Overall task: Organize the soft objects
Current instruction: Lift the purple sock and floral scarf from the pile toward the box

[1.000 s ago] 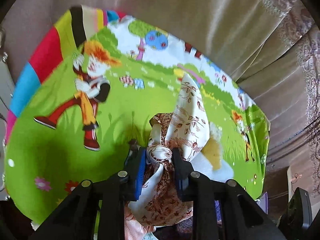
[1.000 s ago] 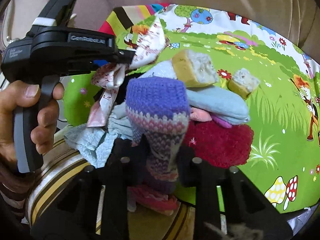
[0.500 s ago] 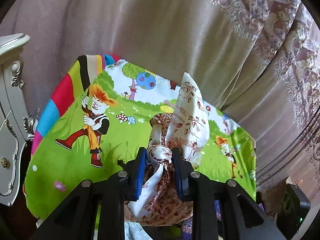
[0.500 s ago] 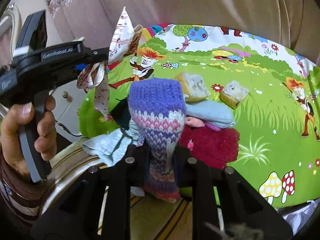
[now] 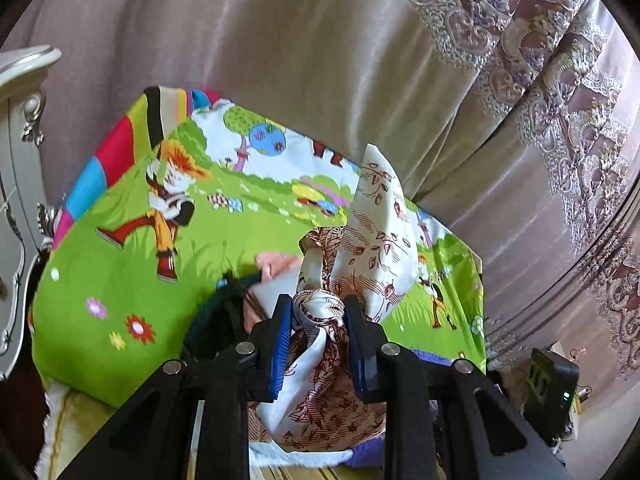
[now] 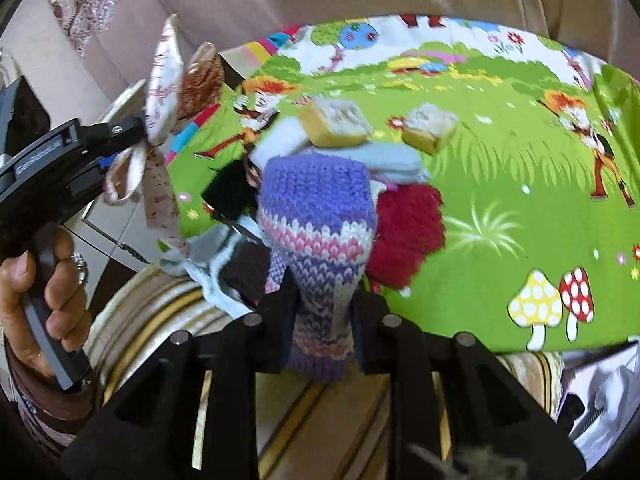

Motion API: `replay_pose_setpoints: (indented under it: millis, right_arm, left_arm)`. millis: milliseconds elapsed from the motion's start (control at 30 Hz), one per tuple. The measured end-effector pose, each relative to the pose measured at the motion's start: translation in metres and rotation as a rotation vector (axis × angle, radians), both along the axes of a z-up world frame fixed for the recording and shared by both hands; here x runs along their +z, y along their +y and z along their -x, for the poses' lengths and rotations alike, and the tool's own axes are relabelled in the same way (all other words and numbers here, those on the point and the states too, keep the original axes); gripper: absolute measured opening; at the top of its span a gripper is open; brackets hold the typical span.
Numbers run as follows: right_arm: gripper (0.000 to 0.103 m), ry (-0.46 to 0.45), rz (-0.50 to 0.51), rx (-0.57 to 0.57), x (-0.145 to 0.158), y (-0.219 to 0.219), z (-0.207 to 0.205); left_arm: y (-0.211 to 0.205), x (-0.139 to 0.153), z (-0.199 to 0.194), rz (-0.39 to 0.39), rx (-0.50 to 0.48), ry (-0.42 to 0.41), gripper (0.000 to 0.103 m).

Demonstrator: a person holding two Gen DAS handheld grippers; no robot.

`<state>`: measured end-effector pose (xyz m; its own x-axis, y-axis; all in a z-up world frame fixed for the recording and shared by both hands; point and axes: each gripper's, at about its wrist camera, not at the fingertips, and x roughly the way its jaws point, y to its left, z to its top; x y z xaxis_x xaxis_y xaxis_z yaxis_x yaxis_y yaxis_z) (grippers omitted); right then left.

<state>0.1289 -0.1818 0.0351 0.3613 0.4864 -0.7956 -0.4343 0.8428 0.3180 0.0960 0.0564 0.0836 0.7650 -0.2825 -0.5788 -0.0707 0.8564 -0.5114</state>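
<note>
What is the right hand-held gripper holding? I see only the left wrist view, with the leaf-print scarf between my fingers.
Observer: The right hand-held gripper has a purple striped knitted piece between its fingers; its jaws are opening now.
Operator: What lies beyond it on the cartoon cloth?
Observer: A pile with a red fluffy item and light blue folded pieces, on the cartoon cloth.
Operator: Is anything on top?
Observer: A yellow sponge piece sits on the pile; a second one is just to its right.
Operator: And my scarf?
Observer: The leaf-print scarf hangs free, left of the pile.
</note>
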Motion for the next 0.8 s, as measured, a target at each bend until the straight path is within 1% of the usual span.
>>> replay_pose_setpoints:
  millis: [67,133,167,233,300,333,367,467,567,800]
  right_arm:
    - [0.044,0.025,-0.005,-0.012,-0.007,-0.005,-0.001]
    - [0.051,0.042,0.005,-0.021,-0.013,-0.008,0.000]
    - [0.051,0.057,0.008,-0.024,-0.017,-0.009,0.001]
    - [0.051,0.059,-0.013,-0.019,-0.022,-0.012,0.001]
    - [0.042,0.036,-0.019,-0.012,-0.019,-0.012,0.003]
    - [0.032,0.027,-0.015,-0.007,-0.018,-0.011,0.003]
    - [0.026,0.024,-0.011,-0.004,-0.018,-0.010,0.003]
    - [0.017,-0.001,-0.022,-0.016,-0.014,-0.015,0.007]
    - [0.014,-0.034,-0.027,-0.037,-0.007,-0.020,0.011]
    - [0.012,-0.059,-0.049,-0.060,0.001,-0.033,0.016]
  left_arm:
    - [-0.004,-0.003,0.005,0.008,-0.004,0.008,0.027]
    - [-0.008,-0.008,0.011,0.019,-0.009,0.018,0.027]
    - [-0.011,-0.010,0.014,0.030,-0.015,0.023,0.027]
    - [-0.014,-0.011,0.017,0.040,-0.019,0.027,0.027]
    - [-0.018,-0.013,0.019,0.038,-0.022,0.032,0.027]
    - [-0.019,-0.013,0.020,0.040,-0.022,0.034,0.027]
    - [-0.020,-0.012,0.021,0.042,-0.022,0.034,0.027]
    - [-0.023,-0.009,0.025,0.038,-0.027,0.024,0.027]
    - [-0.026,-0.003,0.029,0.029,-0.032,0.008,0.027]
    - [-0.034,0.008,0.035,0.022,-0.042,-0.013,0.027]
